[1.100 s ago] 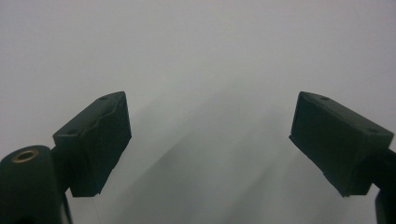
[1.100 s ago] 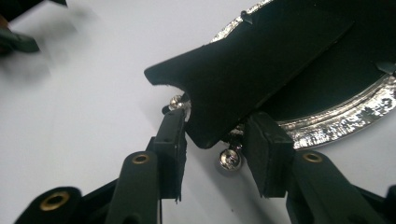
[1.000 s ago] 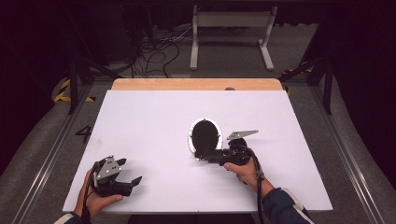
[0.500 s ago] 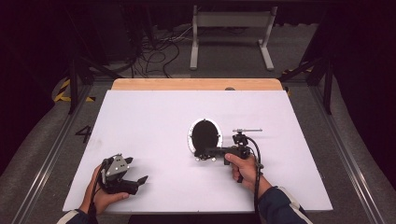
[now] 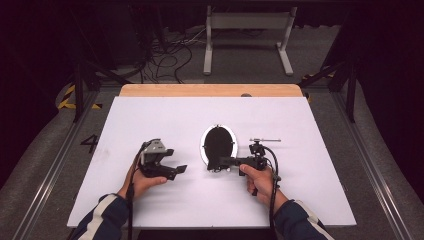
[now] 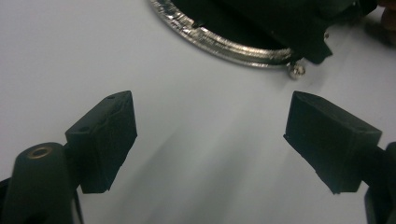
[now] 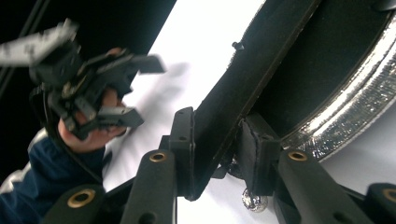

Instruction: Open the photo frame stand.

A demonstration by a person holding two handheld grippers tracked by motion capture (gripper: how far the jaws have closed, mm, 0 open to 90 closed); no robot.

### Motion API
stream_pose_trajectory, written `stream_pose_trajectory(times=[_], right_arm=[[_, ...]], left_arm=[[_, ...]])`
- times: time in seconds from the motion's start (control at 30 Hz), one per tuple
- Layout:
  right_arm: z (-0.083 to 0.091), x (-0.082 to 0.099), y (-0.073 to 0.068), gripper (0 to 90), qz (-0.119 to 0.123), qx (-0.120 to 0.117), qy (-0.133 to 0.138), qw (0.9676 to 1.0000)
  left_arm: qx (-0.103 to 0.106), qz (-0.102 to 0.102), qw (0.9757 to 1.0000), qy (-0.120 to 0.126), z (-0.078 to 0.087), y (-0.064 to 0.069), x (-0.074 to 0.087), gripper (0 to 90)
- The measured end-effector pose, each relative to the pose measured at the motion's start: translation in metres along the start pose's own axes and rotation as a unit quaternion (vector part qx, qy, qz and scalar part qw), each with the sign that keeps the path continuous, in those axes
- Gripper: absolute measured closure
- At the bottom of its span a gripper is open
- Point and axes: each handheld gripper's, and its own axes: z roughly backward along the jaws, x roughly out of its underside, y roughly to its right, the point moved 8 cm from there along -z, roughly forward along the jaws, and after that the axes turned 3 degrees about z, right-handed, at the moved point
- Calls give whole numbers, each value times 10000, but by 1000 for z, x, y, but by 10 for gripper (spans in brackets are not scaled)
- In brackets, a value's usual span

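Observation:
An oval frame with a silver rim lies black back up at the middle of the white table. My right gripper reaches its near edge from the right. Its jaws have just been closing, and in the right gripper view they pinch the frame's black stand flap, lifted edge-on off the back. A small silver ball foot sits below the pads. My left gripper hovers left of the frame, open and holding nothing, and it also shows in the right gripper view.
The white tabletop has a wooden strip along its far edge. Beyond it, on the dark floor, stand a metal frame and loose cables. Bare table lies on both sides of the hands.
The left hand has moved right and a little forward, toward the frame. The right gripper has rolled so its top plate shows edge-on, and its jaws have narrowed at the frame's near edge.

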Motion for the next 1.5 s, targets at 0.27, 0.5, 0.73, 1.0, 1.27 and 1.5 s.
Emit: stream_pose_trajectory(times=[0.27, 0.5, 0.73, 1.0, 1.27, 1.5], right_arm=[[0, 1, -5, 719, 701, 75, -127, 9974], [0, 1, -10, 720, 1238, 154, -193, 9920], [0, 0, -9, 724, 1386, 81, -230, 9901], [1, 2, -6, 720, 1520, 300, -343, 9873], [1, 3, -5, 725, 1510, 375, -370, 9871], [2, 3, -6, 730, 1556, 478, -375, 9859]], left_arm=[[647, 484, 9966, -136, -45, -6, -20, 138], [818, 455, 9954, -217, -56, -3, -31, 136], [1161, 311, 9925, -216, -61, 6, -40, 152], [1061, 109, 9942, 164, -46, 6, -47, 454], [982, -17, 9951, 145, -43, 12, -47, 545], [1009, -60, 9948, 93, -44, 18, -44, 557]])
